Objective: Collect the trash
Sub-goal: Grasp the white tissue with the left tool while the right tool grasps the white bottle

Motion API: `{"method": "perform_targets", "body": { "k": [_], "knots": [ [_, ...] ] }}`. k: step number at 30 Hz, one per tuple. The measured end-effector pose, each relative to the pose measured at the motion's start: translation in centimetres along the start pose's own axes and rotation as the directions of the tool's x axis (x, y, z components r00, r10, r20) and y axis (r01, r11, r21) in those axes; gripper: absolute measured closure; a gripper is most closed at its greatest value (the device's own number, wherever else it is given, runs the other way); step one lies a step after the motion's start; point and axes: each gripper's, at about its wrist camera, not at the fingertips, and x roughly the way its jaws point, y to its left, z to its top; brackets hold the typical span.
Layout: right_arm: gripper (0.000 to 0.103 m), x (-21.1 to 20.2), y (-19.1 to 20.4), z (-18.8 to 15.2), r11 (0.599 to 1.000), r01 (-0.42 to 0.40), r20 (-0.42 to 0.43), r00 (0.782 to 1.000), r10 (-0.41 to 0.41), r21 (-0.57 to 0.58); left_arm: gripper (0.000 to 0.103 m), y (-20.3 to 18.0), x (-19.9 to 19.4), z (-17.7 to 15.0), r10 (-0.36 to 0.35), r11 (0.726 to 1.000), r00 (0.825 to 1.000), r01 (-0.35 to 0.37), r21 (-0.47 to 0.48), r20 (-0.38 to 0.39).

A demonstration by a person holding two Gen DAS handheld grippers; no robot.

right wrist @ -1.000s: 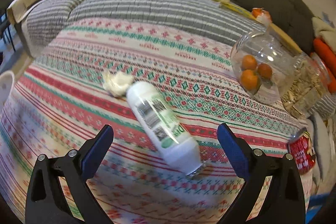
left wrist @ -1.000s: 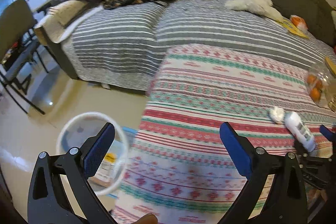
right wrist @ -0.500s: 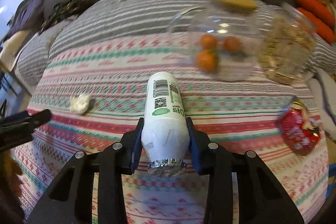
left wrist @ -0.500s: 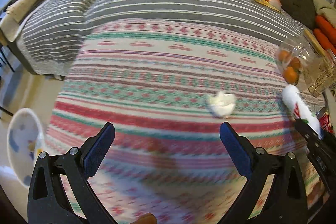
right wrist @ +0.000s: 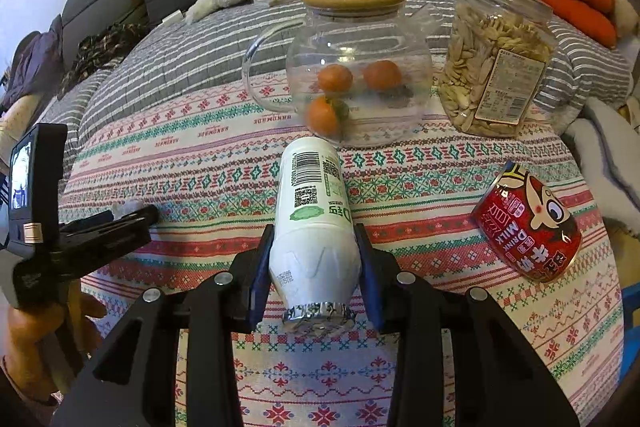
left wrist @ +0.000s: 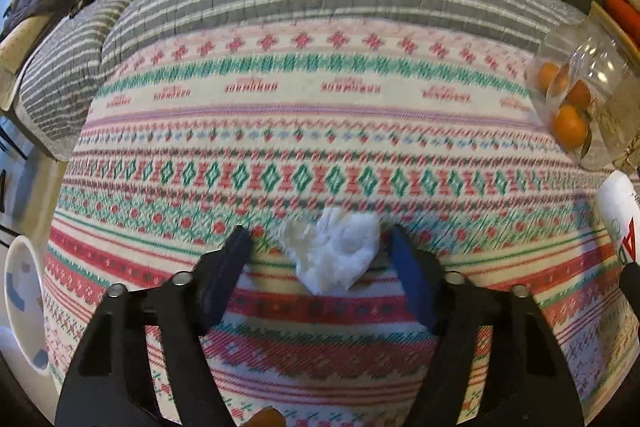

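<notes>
left gripper (left wrist: 320, 241): now down over the patterned cloth (left wrist: 320, 131), jaws have just been closing, crumpled tissue (left wrist: 332, 253) between the pads
right gripper (right wrist: 314, 247): went from wide open to clamped on white bottle (right wrist: 312, 223)

Soft, even indoor light is filling both views, with daylight coming in at the upper left corner. Shadows are staying faint; only a thin one is lying under the crumpled tissue (left wrist: 332, 251). Small highlights are glinting on the glass jug (right wrist: 360, 67) and the red can (right wrist: 528, 227). The fisheye lenses are bulging the patterned cloth (left wrist: 320, 131) and darkening the corners. The left wrist view is looking slightly smeared; the right is reading sharper.
</notes>
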Motion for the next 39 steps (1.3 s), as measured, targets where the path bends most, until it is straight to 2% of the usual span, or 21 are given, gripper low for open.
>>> {"method": "perform_targets", "body": {
  "k": [1,2,3,5,11,18,30,33,35,39],
  "knots": [
    [0.065,-0.1,0.1,0.0,1.000,-0.002,0.004,1.000,0.002,-0.001,0.055,-0.2,-0.1,0.1,-0.014,1.000,1.000,0.014,0.007,-0.005],
    [0.065,-0.2,0.1,0.1,1.000,-0.003,0.006,1.000,0.003,-0.001,0.070,-0.3,-0.3,0.1,-0.026,0.999,1.000,0.026,0.020,-0.009],
    [0.065,-0.4,0.2,0.1,1.000,-0.005,0.010,1.000,0.005,-0.002,0.074,-0.5,-0.6,0.1,-0.018,0.999,1.000,0.019,0.036,-0.010],
    [0.065,-0.7,0.4,0.1,1.000,-0.010,0.017,1.000,0.010,0.001,0.076,-0.4,-1.2,0.0,-0.033,0.998,0.999,0.033,0.049,-0.016],
    [0.065,-2.1,1.4,0.1,1.000,-0.016,0.045,0.999,0.016,0.001,0.077,1.8,-3.6,-0.8,-0.156,0.988,0.987,0.156,0.005,-0.026],
    [0.065,-4.1,3.2,-0.3,1.000,-0.011,0.087,0.996,0.012,-0.016,0.077,4.5,-7.6,-2.6,-0.181,0.983,0.983,0.180,0.030,0.035],
    [0.065,-6.2,8.3,-2.7,0.998,-0.053,0.127,0.990,0.055,-0.023,0.077,6.2,-10.9,-5.4,-0.117,0.988,0.984,0.101,0.116,0.136],
    [0.065,-5.9,9.5,-3.1,0.999,-0.041,0.131,0.990,0.045,-0.030,0.077,7.1,-10.8,-6.0,-0.098,0.991,0.984,0.083,0.105,0.146],
    [0.065,-5.6,10.2,-3.2,0.999,-0.038,0.131,0.991,0.043,-0.036,0.077,7.7,-10.7,-5.8,-0.105,0.992,0.985,0.095,0.083,0.133],
    [0.065,-5.3,11.5,-3.1,0.998,-0.033,0.137,0.990,0.041,-0.057,0.077,9.0,-11.3,-5.6,-0.101,0.994,0.983,0.092,0.059,0.155]
  ]
}}
